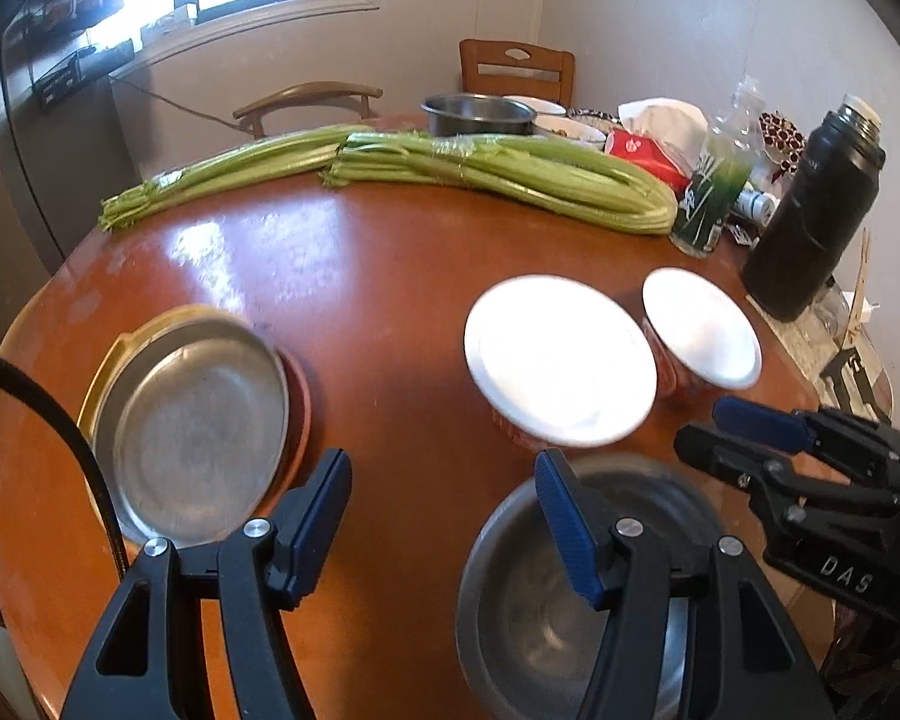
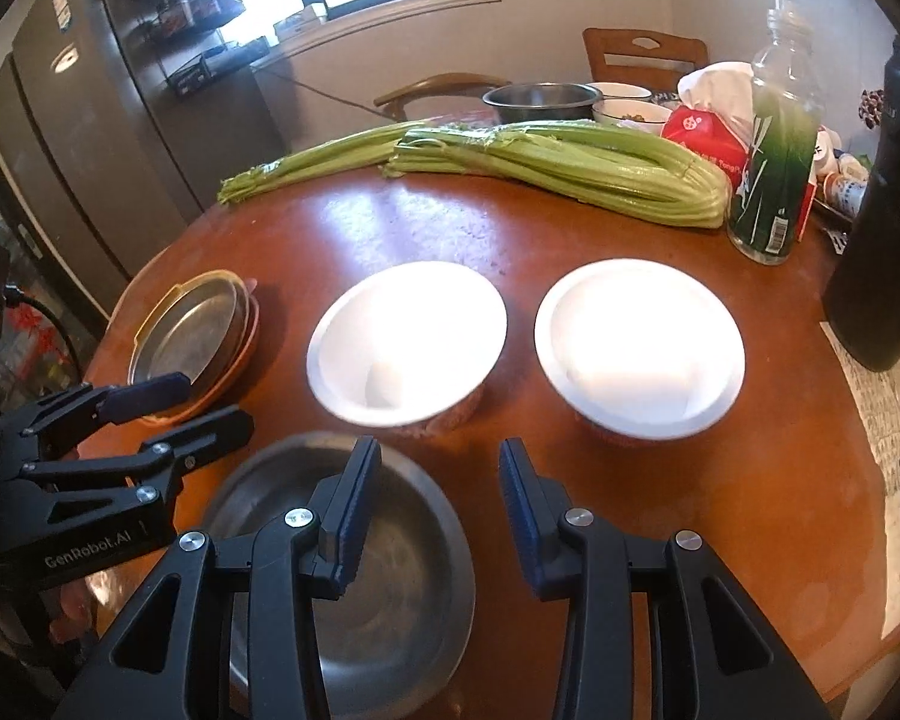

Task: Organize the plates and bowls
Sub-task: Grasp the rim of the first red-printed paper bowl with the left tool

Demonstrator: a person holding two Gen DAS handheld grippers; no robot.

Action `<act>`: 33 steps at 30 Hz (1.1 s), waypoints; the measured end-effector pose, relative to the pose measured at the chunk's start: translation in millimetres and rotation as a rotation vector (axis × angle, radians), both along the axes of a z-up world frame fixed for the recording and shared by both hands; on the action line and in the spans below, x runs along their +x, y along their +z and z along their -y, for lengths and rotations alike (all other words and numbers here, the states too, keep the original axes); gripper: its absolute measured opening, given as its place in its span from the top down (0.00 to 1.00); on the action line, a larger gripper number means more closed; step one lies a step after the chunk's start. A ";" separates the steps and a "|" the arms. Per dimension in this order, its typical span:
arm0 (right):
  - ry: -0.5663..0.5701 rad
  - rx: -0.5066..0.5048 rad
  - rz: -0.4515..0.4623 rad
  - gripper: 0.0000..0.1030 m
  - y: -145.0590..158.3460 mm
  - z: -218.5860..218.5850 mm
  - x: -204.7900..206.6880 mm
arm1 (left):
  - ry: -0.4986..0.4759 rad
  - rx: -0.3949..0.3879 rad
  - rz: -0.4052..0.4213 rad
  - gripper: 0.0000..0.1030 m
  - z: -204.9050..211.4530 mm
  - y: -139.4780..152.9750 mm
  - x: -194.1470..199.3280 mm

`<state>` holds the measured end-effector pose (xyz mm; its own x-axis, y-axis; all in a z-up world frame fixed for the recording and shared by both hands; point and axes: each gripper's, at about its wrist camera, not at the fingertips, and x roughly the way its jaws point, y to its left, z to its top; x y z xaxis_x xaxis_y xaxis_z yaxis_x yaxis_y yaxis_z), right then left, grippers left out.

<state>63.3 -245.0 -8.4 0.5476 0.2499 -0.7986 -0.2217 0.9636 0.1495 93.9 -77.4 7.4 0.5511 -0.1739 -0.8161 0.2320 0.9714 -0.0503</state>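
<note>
Round and glossy, the brown table (image 2: pixel 570 228) carries everything, with a window and two chairs beyond it. Nearest me, my left gripper (image 1: pixel 444 516) hangs with its jaws apart and nothing between them, its right finger over the rim of the steel bowl (image 1: pixel 528 630) without clearly pressing on it. My right gripper (image 2: pixel 441 516) is parted more narrowly and also empty, poised above the bare wood between that steel bowl and the two white bowls. Out from there, the left white bowl (image 2: pixel 408 342) and the right white bowl (image 2: pixel 639 348) stand side by side, apart from each other, red pattern on their outer walls. Farther left sits the plate stack (image 2: pixel 195 339): a metal plate on a yellow one and a reddish one. Celery (image 2: pixel 558 165), a green bottle (image 2: pixel 771 180) and a dark flask (image 1: pixel 810 210) line the far side. I judge the step in hand is choosing the next bowl to nest. To do it well I would come down over one rim edge, one finger inside and one outside, and clamp firmly, since the glazed wall is likely slick. Lift straight before moving across, and keep my grippers from crowding each other over the steel bowl.
</note>
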 end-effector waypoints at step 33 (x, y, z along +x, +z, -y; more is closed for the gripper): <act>0.018 -0.043 -0.028 0.66 -34.7 -17.0 57.4 | -0.073 -0.051 -0.122 0.50 31.9 -43.0 85.4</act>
